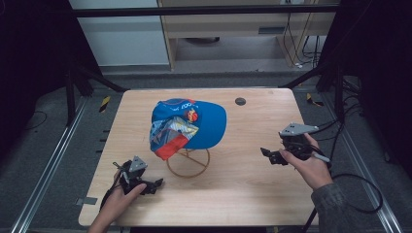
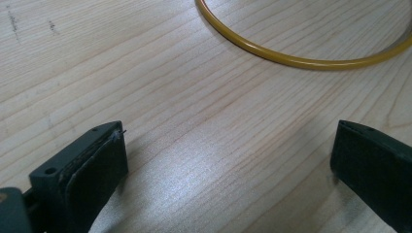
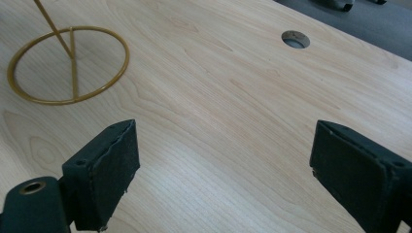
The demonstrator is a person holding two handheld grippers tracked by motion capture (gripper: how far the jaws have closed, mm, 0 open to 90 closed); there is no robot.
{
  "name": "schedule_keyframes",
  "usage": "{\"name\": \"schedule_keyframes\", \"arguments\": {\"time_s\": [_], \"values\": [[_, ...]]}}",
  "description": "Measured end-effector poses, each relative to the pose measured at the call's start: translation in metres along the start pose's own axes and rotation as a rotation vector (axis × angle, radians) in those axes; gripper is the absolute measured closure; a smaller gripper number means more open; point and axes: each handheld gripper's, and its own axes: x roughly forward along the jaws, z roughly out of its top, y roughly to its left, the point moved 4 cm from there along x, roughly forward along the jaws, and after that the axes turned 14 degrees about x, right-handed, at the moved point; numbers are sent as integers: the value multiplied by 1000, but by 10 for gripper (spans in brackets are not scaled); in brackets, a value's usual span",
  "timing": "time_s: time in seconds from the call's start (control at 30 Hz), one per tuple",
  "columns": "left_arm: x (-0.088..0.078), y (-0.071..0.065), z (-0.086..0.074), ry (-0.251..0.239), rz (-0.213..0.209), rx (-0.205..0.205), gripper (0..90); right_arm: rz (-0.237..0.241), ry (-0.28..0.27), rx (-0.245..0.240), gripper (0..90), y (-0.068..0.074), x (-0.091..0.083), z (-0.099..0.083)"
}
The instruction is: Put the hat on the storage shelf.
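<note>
A blue cap with a red and patterned panel sits on a gold wire stand, whose ring base rests on the wooden table. My left gripper lies low at the front left, just left of the ring, open with nothing between its jaws. In the left gripper view the ring base curves just ahead. My right gripper hovers at the right, pointing left toward the stand, open and holding nothing. In the right gripper view the ring base lies far left.
A round hole is cut into the table behind the cap, also seen in the right gripper view as a hole. Black frame legs and cables flank the table. Bare wood lies between the two grippers.
</note>
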Motion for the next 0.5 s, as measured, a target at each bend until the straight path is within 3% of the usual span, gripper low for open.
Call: {"name": "schedule_keyframes", "arguments": {"time_s": [0.1,0.23,0.5], "values": [[0,0,0,0,-1,0,0,-15,13,-2,109,-3,7,-4],[0,0,0,0,-1,0,0,-11,7,32,115,-5,18,-11],[0,0,0,0,1,0,0,10,23,65,122,2,46,-28]]}}
